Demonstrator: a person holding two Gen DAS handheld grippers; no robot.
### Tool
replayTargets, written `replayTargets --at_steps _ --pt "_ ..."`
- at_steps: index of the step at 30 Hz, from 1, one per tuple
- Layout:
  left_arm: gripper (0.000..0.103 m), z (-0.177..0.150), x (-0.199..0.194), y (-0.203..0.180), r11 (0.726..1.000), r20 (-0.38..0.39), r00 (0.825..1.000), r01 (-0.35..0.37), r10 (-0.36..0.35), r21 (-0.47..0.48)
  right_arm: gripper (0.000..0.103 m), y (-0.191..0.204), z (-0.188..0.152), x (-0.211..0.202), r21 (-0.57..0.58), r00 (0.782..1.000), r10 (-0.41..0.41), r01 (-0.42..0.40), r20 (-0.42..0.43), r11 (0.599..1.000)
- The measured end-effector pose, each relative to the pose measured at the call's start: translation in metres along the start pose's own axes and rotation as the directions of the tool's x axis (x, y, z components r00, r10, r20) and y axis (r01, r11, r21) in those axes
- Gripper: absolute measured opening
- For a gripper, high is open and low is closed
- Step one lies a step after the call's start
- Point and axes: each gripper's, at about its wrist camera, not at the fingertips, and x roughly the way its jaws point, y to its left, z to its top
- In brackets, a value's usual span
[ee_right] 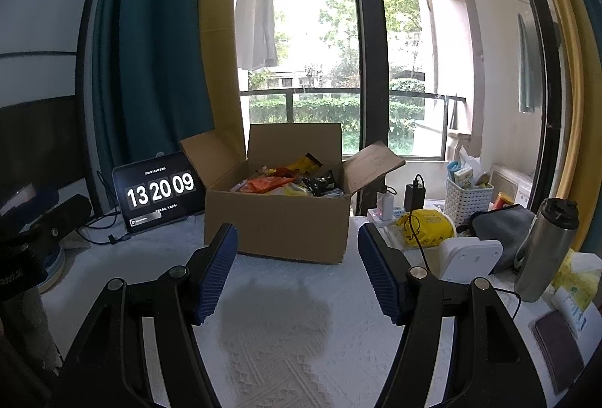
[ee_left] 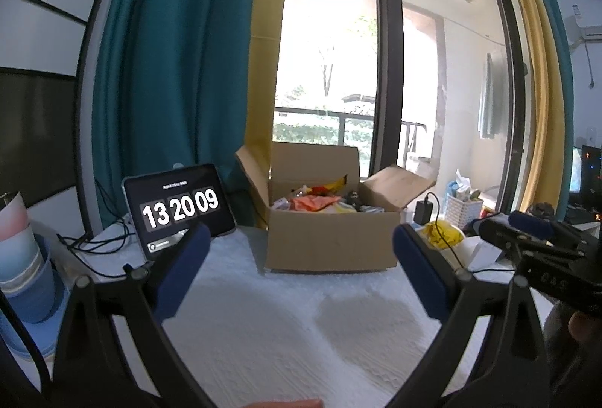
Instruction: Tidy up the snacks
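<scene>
The left gripper (ee_left: 301, 257) and the right gripper (ee_right: 297, 268) both have their blue fingers spread wide, with nothing between them — each hangs over the white cloth (ee_right: 271, 351). Just past them sits the cardboard box (ee_right: 278, 219), flaps open, with snack packets (ee_right: 286, 182) piled inside. A tablet (ee_right: 158, 191) showing big numbers stands left of the box.

Tablet (ee_right: 160, 192) w/ clock 13 20 09 leans at worktop (ee_right: 278, 332) back left, cables beside it. Stacked cups (ee_left: 22, 257) far left. Right side: steel flask (ee_right: 547, 246), white basket (ee_right: 468, 203), yellow bag (ee_right: 427, 229), charger (ee_right: 414, 195), grey cloth (ee_right: 500, 225). Teal curtain (ee_left: 169, 69) & window (ee_right: 320, 50) behind; shirt (ee_right: 257, 20) hangs outside.
</scene>
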Motion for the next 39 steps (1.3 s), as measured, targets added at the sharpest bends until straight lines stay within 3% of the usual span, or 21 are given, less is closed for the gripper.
replayTargets --at_steps 39 --pt "0.099 -0.0030 0.0024 0.0001 1.000 -0.018 1.000 0.020 -0.020 0.009 0.070 0.0005 0.0003 0.0042 -0.011 1.000 -0.001 0.001 -0.011 1.000"
